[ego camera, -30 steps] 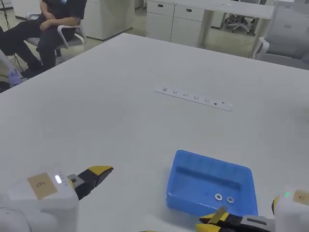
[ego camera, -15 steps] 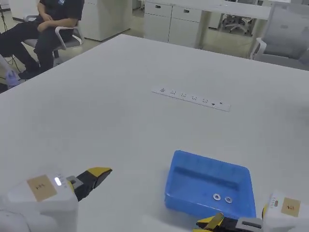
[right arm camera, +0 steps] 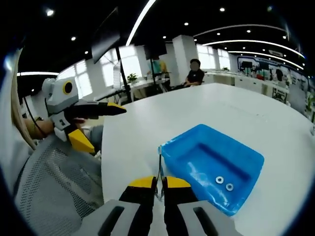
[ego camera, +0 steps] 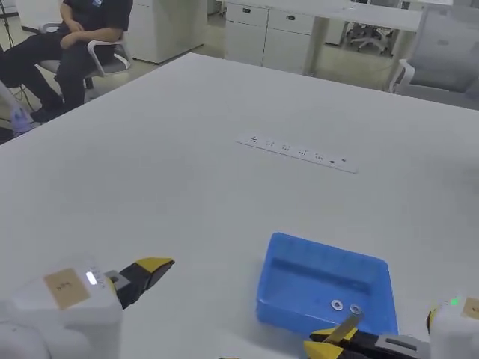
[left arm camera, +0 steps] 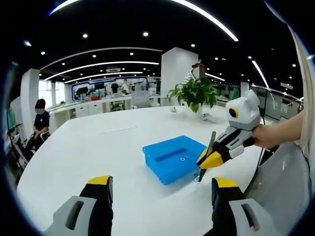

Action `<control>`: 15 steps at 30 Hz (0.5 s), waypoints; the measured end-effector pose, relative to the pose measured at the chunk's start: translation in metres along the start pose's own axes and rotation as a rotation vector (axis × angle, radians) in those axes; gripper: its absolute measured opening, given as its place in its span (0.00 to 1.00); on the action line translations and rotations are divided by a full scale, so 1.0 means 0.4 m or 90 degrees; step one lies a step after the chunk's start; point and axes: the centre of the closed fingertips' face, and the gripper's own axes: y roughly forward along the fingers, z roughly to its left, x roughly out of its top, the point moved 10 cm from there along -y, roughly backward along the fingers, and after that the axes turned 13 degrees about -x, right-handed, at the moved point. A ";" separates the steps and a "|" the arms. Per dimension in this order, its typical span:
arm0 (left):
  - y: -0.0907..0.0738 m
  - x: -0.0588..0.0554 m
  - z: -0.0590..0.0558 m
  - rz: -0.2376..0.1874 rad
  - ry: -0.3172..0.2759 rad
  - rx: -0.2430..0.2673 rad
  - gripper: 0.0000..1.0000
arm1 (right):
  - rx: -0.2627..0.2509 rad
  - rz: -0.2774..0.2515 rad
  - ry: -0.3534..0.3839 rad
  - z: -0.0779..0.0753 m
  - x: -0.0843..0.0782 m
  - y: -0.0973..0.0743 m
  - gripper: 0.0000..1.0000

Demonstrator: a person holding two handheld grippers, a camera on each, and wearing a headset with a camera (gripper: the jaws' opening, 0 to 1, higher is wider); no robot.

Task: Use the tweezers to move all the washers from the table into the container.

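Since half a second ago, right gripper edged toward container; tweezers now cross its near wall. White table, flat. Jaws of left gripper apart, empty. Right: jaws clamped on tweezers. Two washers lie on container floor. Judgement: light, thin, slippery metal; pinch each across its ring, gently.

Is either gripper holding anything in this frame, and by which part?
The right gripper is shut on the tweezers, gripping them about mid-length, with both ends sticking out. The left gripper is open and holds nothing.
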 end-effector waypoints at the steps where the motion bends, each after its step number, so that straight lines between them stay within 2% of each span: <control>1: 0.000 0.000 0.000 0.000 0.000 0.000 0.84 | -0.004 -0.004 0.002 -0.003 0.004 -0.004 0.03; 15: 0.001 -0.001 -0.001 0.002 0.002 -0.006 0.84 | -0.010 -0.062 0.048 -0.043 0.073 -0.053 0.03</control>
